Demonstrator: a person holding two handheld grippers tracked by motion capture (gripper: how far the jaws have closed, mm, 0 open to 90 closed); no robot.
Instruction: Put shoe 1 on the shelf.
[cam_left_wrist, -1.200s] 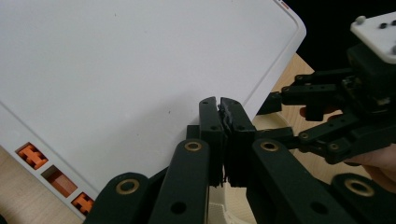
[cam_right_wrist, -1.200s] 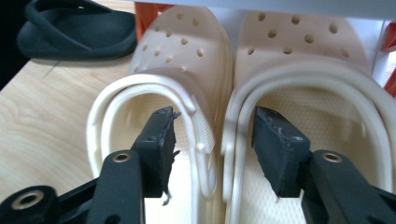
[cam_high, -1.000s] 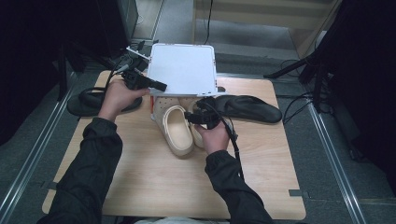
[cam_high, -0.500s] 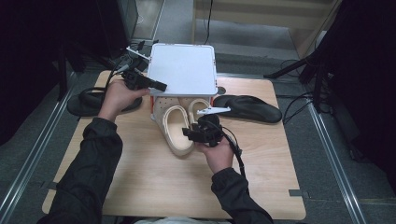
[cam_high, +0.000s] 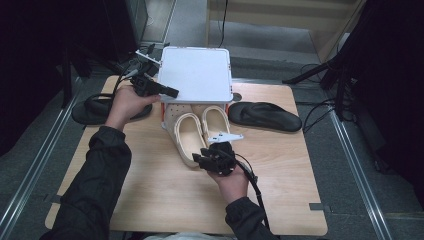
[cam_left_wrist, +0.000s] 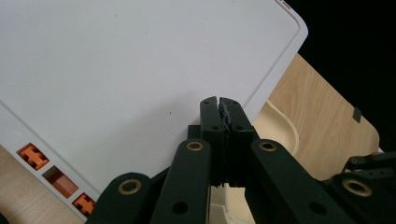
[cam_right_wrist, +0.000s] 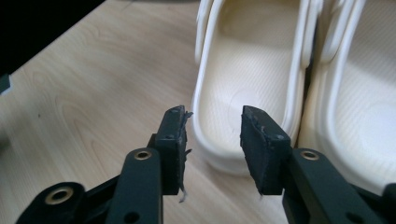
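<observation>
Pale wood-grain tabletop (cam_high: 150, 200) spreads out under my two forearms, with grey floor and dark stands beyond it. Nearest me, my right gripper (cam_high: 202, 161) sits low over the table just behind the heel of the cream foam clog on the left (cam_high: 189, 136), its black jaws parted and having just been closing; in the right gripper view (cam_right_wrist: 212, 140) the heel rim of that clog (cam_right_wrist: 247, 93) lies in the gap but the pads are not pressing on it. Its twin, the cream foam clog on the right (cam_high: 216, 122), lies touching it side by side, toes tucked under the raised lid.

I judge the step to be seizing the left clog's heel wall. To do it well I would ease forward until one pad is inside the heel cup and the other outside, then close squarely on the rim, staying clear of the strap and of the neighbouring clog so only one shoe moves.

Farther off, my left gripper (cam_high: 170, 92) is pinched tight on the near edge of the white square plastic lid (cam_high: 197, 72), holding it tilted up over the white box with orange clips (cam_high: 165, 112); I should hold that steady. Two black flip-flop sandals flank the box, one at the left (cam_high: 95, 107), one at the right (cam_high: 270, 116).
</observation>
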